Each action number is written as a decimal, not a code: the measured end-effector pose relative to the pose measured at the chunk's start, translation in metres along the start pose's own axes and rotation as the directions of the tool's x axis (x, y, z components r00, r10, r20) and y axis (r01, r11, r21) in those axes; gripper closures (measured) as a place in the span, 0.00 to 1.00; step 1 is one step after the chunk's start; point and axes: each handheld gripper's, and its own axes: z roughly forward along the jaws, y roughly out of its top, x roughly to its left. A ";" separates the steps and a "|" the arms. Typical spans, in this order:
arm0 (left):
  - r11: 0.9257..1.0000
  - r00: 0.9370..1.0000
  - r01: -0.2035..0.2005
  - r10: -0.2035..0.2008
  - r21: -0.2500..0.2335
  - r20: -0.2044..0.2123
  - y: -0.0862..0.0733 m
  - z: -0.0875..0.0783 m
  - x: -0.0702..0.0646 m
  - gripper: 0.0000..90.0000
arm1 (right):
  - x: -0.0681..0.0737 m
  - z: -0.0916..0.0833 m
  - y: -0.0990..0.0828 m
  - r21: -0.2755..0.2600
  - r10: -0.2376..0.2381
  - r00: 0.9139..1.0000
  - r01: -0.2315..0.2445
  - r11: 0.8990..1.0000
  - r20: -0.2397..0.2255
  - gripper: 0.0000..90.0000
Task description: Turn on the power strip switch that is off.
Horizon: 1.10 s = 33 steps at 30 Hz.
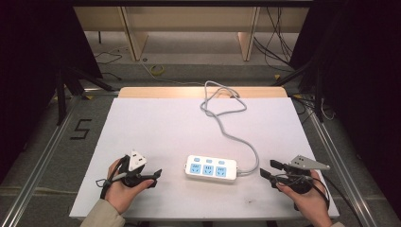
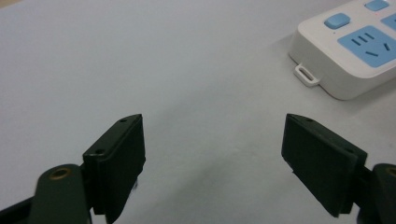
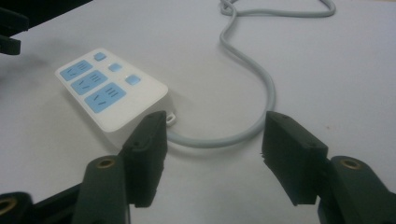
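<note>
On table (image 1: 156, 123), near front edge: white strip (image 1: 211, 168) lay flat, sockets up, three blue sockets in a row with three blue buttons behind them. Sat roughly midway between both grippers, touching neither. Grey cord (image 1: 226, 124) left strip's right end, curved back across table and looped near far edge.

Left gripper (image 1: 153, 176) – held low at front left, in left hand (image 1: 124, 187), pointed right toward strip. Jaws spread wide, nothing between them; seen clearly from left gripper view (image 2: 212, 154), just bare table between pads (image 2: 122, 158). Strip (image 2: 348, 51) showed at upper right of that view, end lug facing gripper, well apart from jaws.

Right gripper (image 1: 267, 170) – held low at front right, in right hand (image 1: 309, 201), pointed left toward strip's cord end. Grey plate (image 1: 309, 163) on top. Jaws also wide apart and empty; right gripper view (image 3: 212, 154) confirmed it. Strip (image 3: 109, 91) lay ahead and left of jaws there, just beyond left pad (image 3: 147, 154); cord (image 3: 254, 100) ran from strip's near end, crossed between jaws farther off, then swung away toward top. No contact with cord or strip.

Table top white, wooden edge visible at far side. Digit 5 (image 1: 81, 128) marked on floor left of table. Dark stands and cables beyond table, on both sides.
</note>
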 end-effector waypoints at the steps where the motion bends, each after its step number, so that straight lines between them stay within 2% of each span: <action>1: 1.000 1.000 0.002 -0.001 0.002 -0.004 0.000 0.000 0.000 0.24 | -0.001 0.000 0.001 0.001 -0.003 1.000 0.003 1.000 0.001 0.52; 3: 1.000 1.000 0.007 -0.007 0.004 -0.011 -0.001 0.000 0.000 0.24 | -0.001 -0.003 0.003 0.013 -0.013 1.000 0.012 1.000 0.016 0.66; 4: 1.000 1.000 0.008 -0.008 0.005 -0.012 -0.001 0.000 0.000 0.24 | -0.001 -0.003 0.003 0.013 -0.013 1.000 0.012 1.000 0.016 0.66; 5: 1.000 1.000 0.007 -0.007 0.011 -0.020 -0.002 0.000 0.000 0.25 | -0.002 -0.004 0.005 0.017 -0.019 1.000 0.019 1.000 0.021 0.76; 7: 1.000 1.000 0.006 -0.005 0.014 -0.018 -0.002 0.001 0.000 0.25 | -0.002 -0.005 0.006 0.026 -0.029 0.999 0.028 0.999 0.029 0.80; 8: 1.000 1.000 0.009 -0.009 0.008 -0.020 -0.001 0.001 0.000 0.25 | -0.002 -0.006 0.008 0.043 -0.038 0.998 0.036 0.998 0.040 0.88; 12: 1.000 1.000 0.011 -0.011 0.008 -0.021 -0.001 0.001 0.000 0.27 | -0.002 -0.006 0.013 0.077 -0.062 0.997 0.059 0.995 0.043 1.00; 14: 1.000 1.000 0.009 -0.008 0.010 -0.019 -0.002 0.001 0.001 0.27 | -0.002 -0.006 0.014 0.080 -0.066 0.997 0.063 0.995 0.039 1.00; 18: 1.000 1.000 0.010 -0.010 0.007 -0.027 -0.001 0.001 0.001 0.27 | 0.000 -0.004 0.019 0.117 -0.081 0.996 0.078 0.990 0.024 1.00; 21: 1.000 1.000 0.021 -0.021 0.007 -0.017 -0.001 0.001 0.001 0.27 | 0.001 -0.004 0.022 0.126 -0.087 0.996 0.085 0.988 0.016 1.00; 33: 1.000 1.000 0.014 -0.014 0.006 -0.025 0.000 0.000 0.002 0.27 | 0.007 0.002 0.031 0.190 -0.111 0.994 0.112 0.975 -0.018 1.00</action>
